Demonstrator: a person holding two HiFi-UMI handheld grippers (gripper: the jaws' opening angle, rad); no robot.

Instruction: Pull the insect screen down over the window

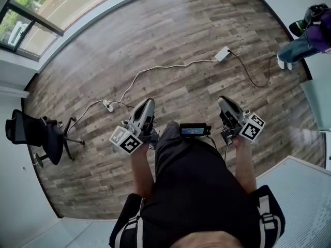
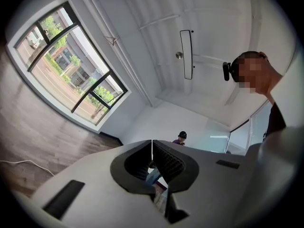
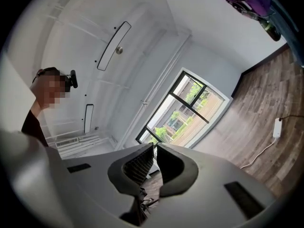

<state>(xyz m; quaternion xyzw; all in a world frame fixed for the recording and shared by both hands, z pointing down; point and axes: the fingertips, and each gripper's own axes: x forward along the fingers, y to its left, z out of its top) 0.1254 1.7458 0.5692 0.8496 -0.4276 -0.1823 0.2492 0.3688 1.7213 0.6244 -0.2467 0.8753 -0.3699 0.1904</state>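
The window (image 1: 67, 1) is well apart from both tongs, and its screen cannot be made out in any view (presumably rolled up at the window's top). The left gripper (image 1: 146, 105) has its jaws pressed together on nothing. The right gripper (image 1: 225, 103) is closed to a slit, also empty.

Likely trouble: a cable (image 1: 155, 68) lies on the floor between the person and the window, so a foot could snag it on the walk there. Closed jaws would also slip off the screen's pull.

Counted: one window, two grippers, one cable, one chair (image 1: 44, 133) near the window wall, one bystander (image 1: 305, 35) far from it.
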